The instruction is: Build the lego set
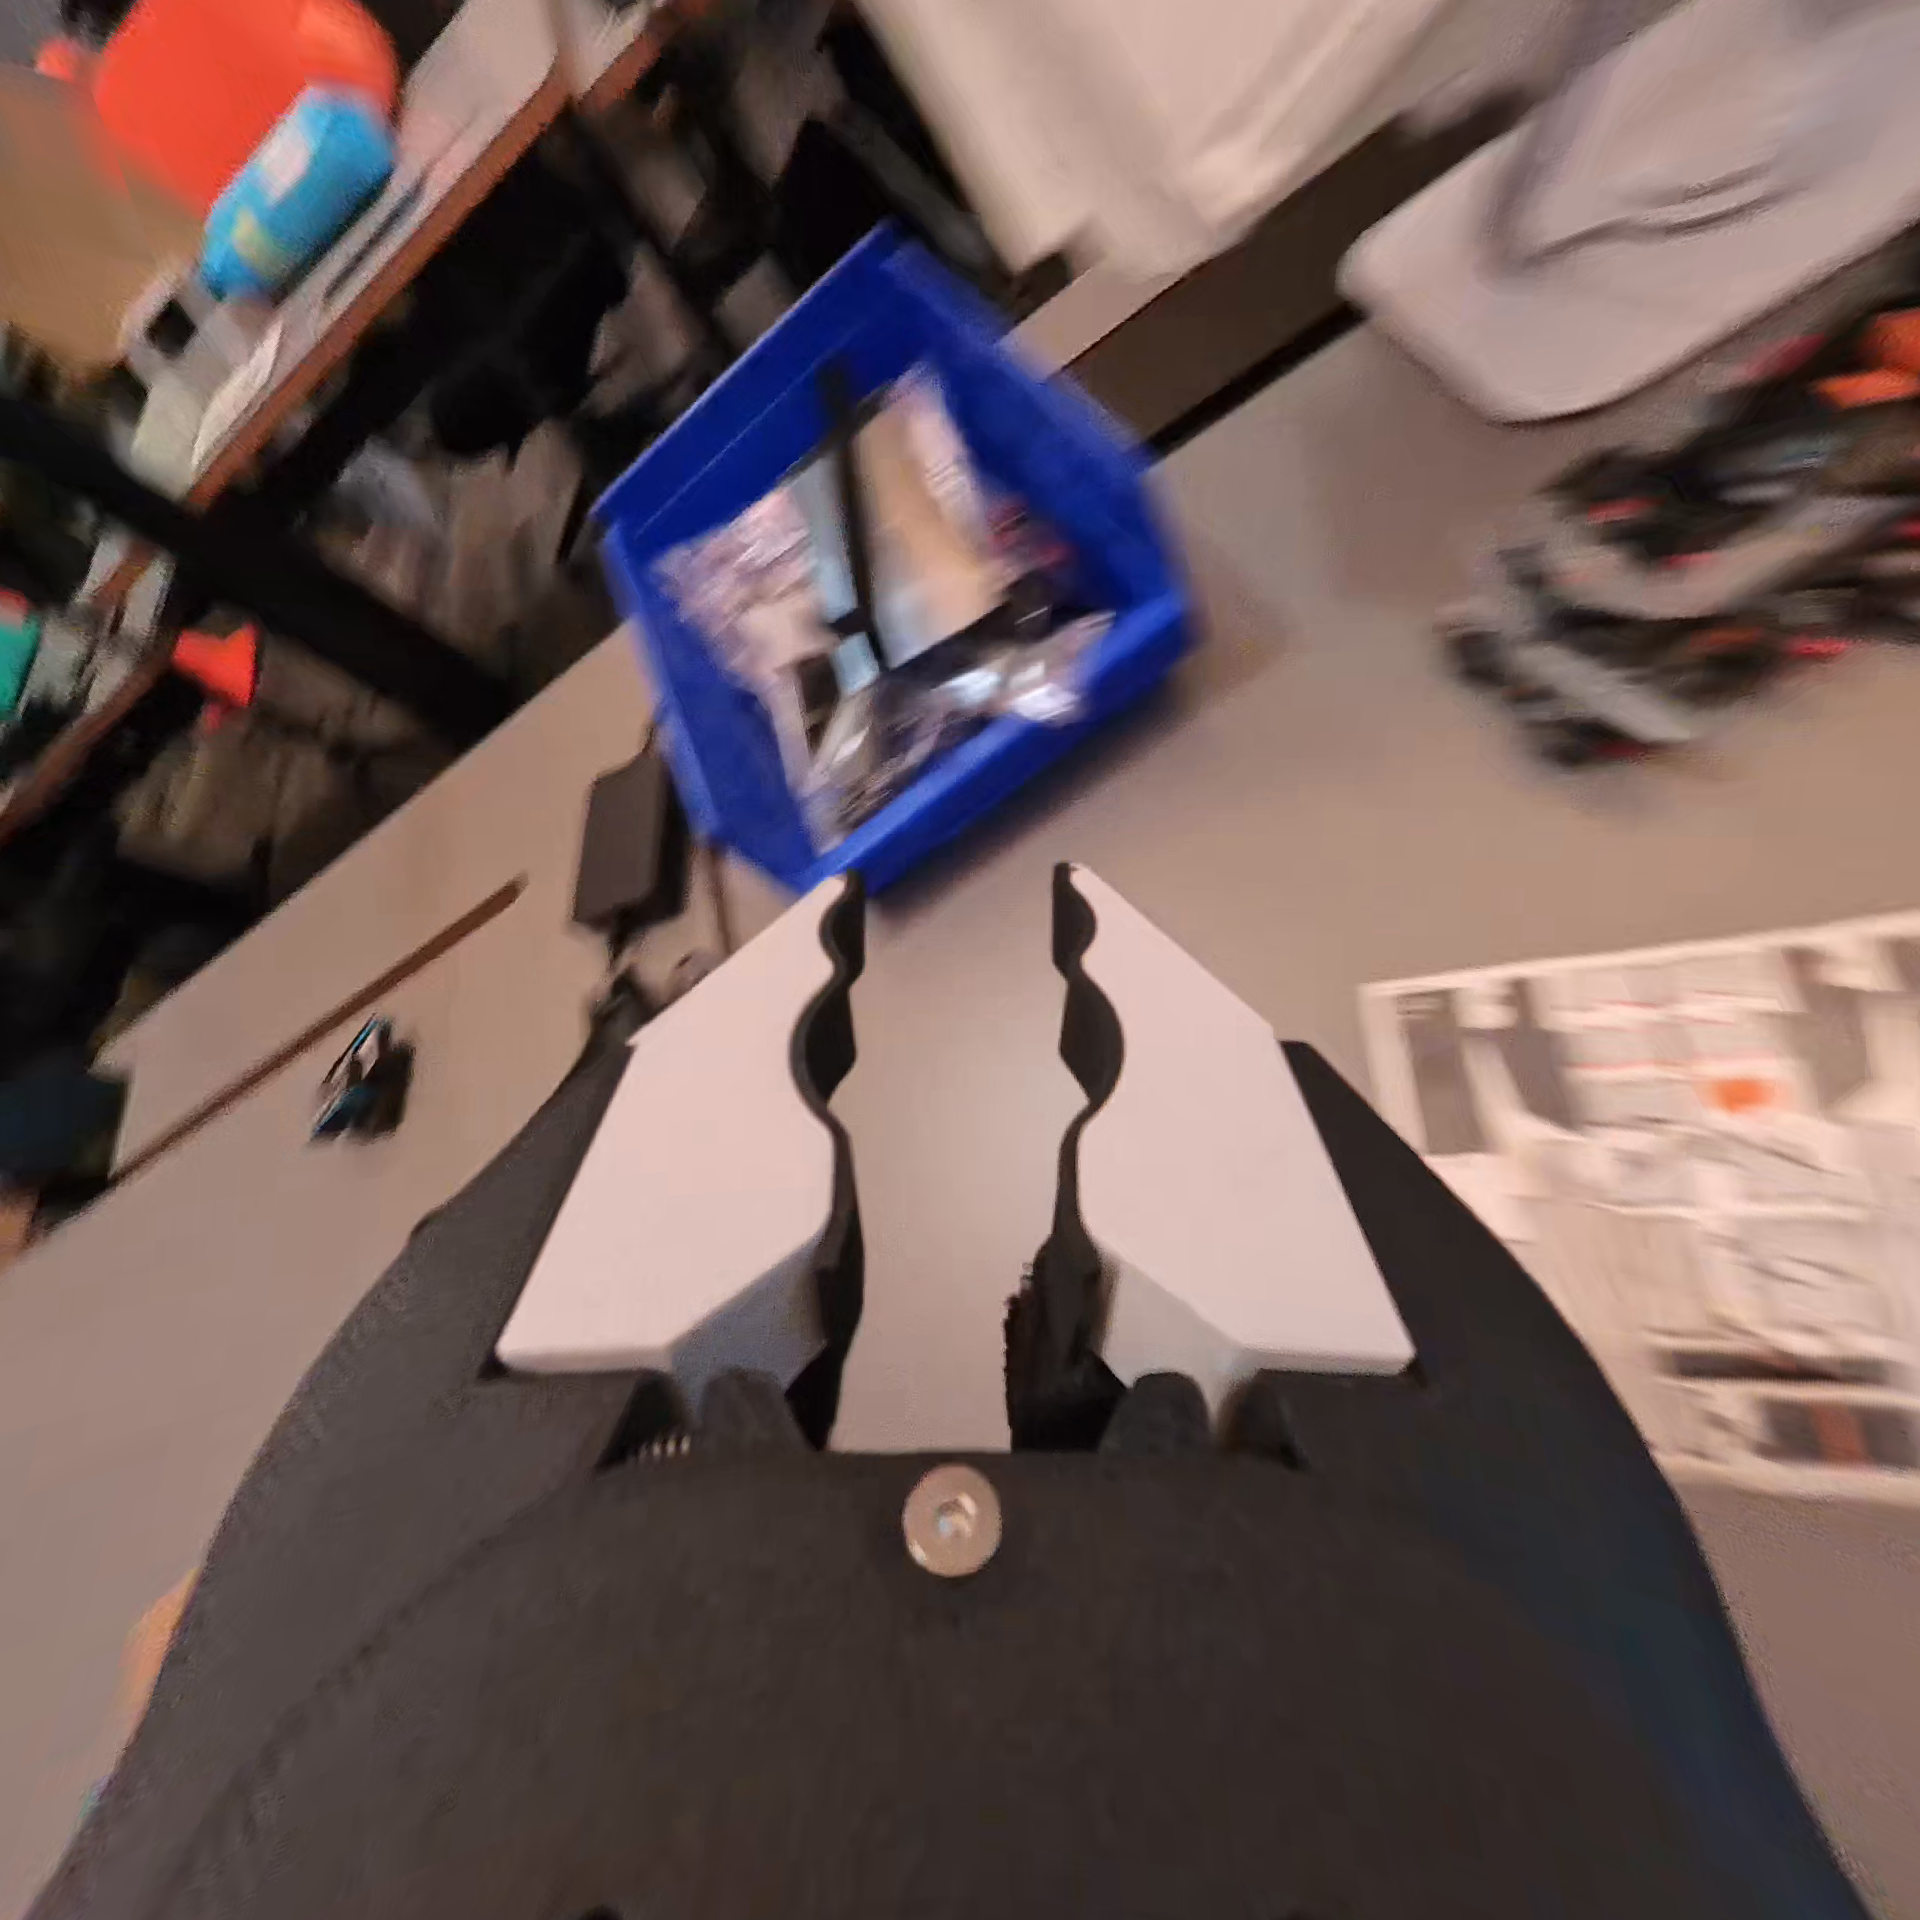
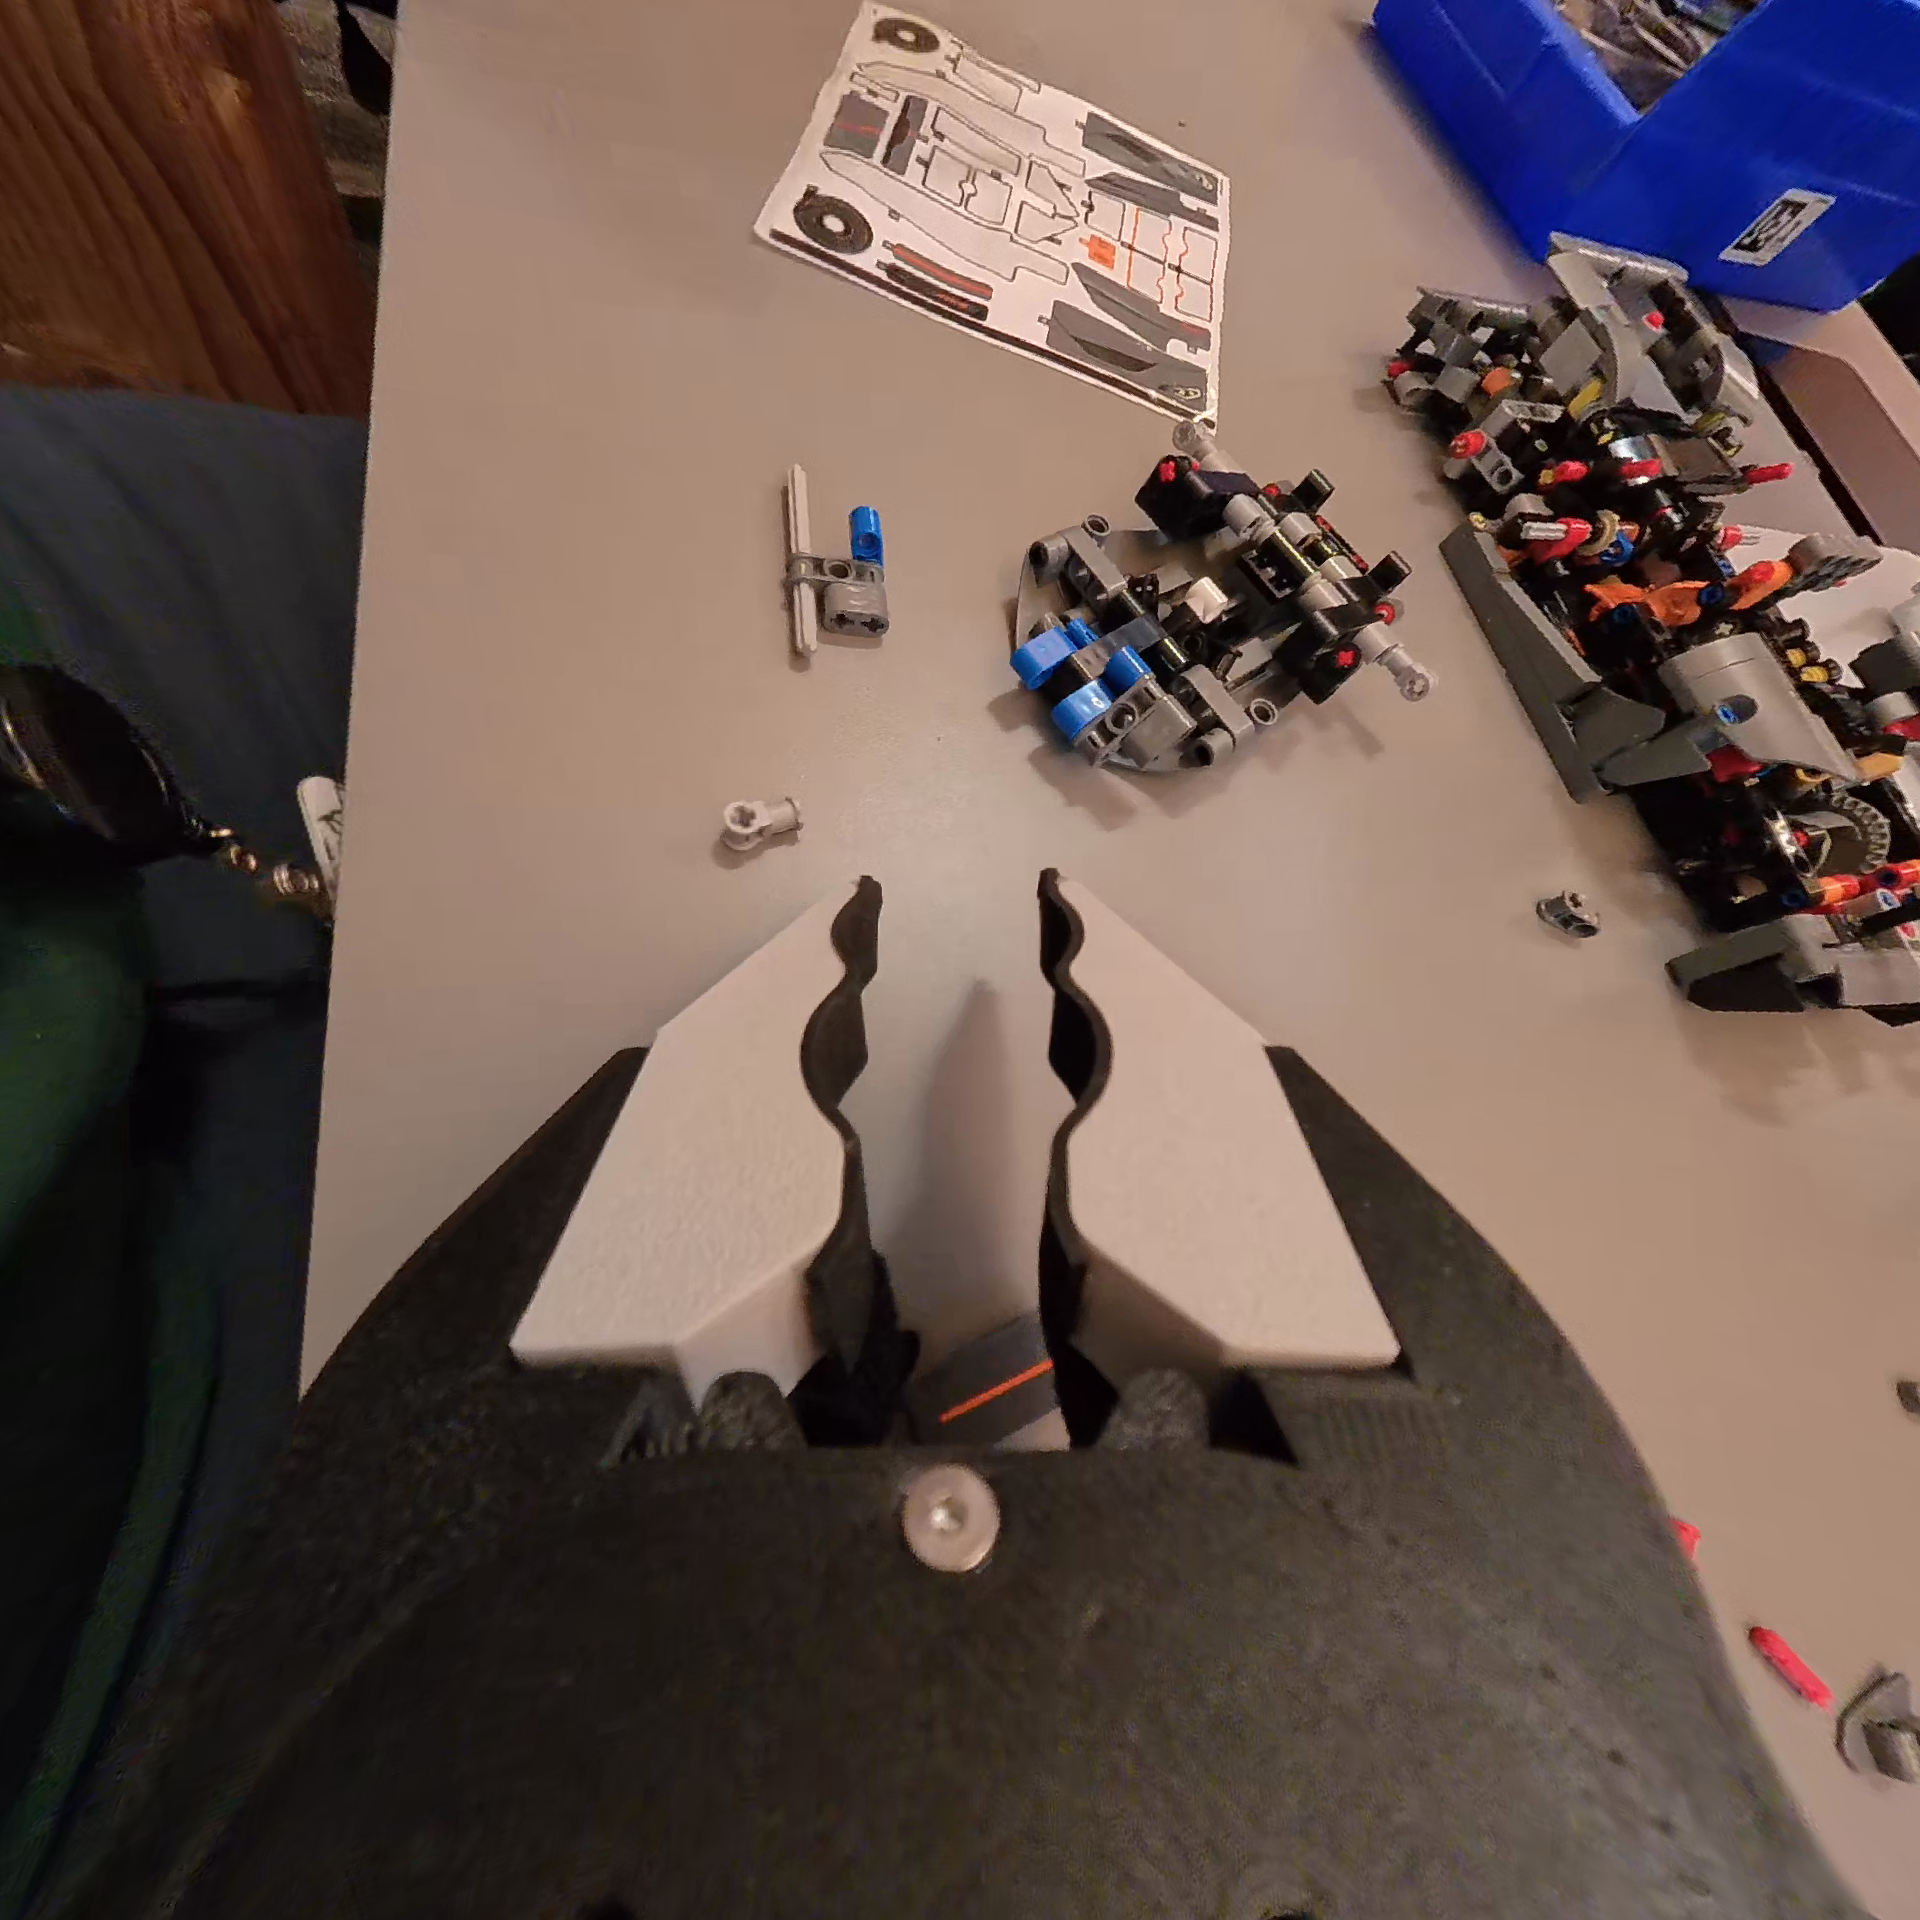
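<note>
In the right wrist view my right gripper (image 2: pixel 956 883) is open and empty, held above the grey table (image 2: pixel 582 727). A small black, grey and blue lego sub-assembly (image 2: pixel 1216 613) lies ahead of it to the right. A large, partly built grey and black lego model (image 2: pixel 1683 623) lies at the far right. A grey axle piece with a blue pin (image 2: pixel 831 561) and a small grey connector (image 2: pixel 758 826) lie ahead to the left. The left wrist view is blurred. My left gripper (image 1: pixel 958 883) is open and empty above the table, just short of a blue bin (image 1: pixel 1039 727).
A sticker sheet (image 2: pixel 997 208) lies at the far side and also shows in the left wrist view (image 1: pixel 1662 1195). The blue bin (image 2: pixel 1714 135) holds plastic bags. A dark grey piece with an orange line (image 2: pixel 987 1392) shows between the finger bases. Loose red pins (image 2: pixel 1787 1662) lie at the lower right.
</note>
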Demonstrator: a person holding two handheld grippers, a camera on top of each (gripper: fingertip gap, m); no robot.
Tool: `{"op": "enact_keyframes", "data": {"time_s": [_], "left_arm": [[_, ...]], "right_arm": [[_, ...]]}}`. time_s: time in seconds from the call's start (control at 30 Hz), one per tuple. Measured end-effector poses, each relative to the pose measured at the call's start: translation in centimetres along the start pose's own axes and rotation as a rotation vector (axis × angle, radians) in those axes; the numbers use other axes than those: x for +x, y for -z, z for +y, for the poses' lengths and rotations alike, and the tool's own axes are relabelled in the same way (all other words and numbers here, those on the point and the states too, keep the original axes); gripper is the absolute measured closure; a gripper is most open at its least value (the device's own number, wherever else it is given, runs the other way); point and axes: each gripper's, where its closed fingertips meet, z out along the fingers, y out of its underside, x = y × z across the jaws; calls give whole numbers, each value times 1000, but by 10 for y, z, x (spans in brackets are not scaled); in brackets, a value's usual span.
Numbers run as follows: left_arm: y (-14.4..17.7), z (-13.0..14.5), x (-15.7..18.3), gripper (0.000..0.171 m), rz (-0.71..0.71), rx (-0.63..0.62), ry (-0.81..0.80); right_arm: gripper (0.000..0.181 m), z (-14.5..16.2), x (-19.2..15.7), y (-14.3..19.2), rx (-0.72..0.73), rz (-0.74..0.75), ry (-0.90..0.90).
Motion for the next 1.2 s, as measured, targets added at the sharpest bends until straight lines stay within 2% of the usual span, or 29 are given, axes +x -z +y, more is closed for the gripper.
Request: {"op": "enact_keyframes", "data": {"time_s": [0.1, 0.23, 0.3, 0.4, 0.57, 0.7, 0.83, 0.97, 1.13, 1.2], "left_arm": [[27, -18, 118, 139, 250, 111, -122], [55, -1, 251, 138, 553, 104, -304], [61, 17, 296, 137, 651, 69, -385], [65, 36, 341, 135, 774, 38, -415], [70, 48, 370, 138, 863, -4, -390], [62, 70, 375, 141, 822, -93, -423], [66, 68, 387, 158, 843, -70, -364], [66, 64, 396, 167, 817, -46, -356], [68, 58, 399, 161, 797, -22, -326], [69, 59, 394, 150, 786, -25, -299]], "right_arm": [[152, -1, -3, 1, 9, -16, 8], [150, 1, -9, 1, -6, -46, 15], [148, 2, -16, 0, -18, -83, 12], [148, 1, -24, 0, -28, -121, -4], [149, -6, -36, -3, -36, -156, -69], [152, -7, -41, -12, -78, -148, -101], [168, -6, -42, -17, -104, -137, -114], [169, -5, -40, -17, -108, -134, -126], [169, -3, -35, -16, -109, -137, -133], [169, -2, -33, -17, -110, -142, -146]]}}
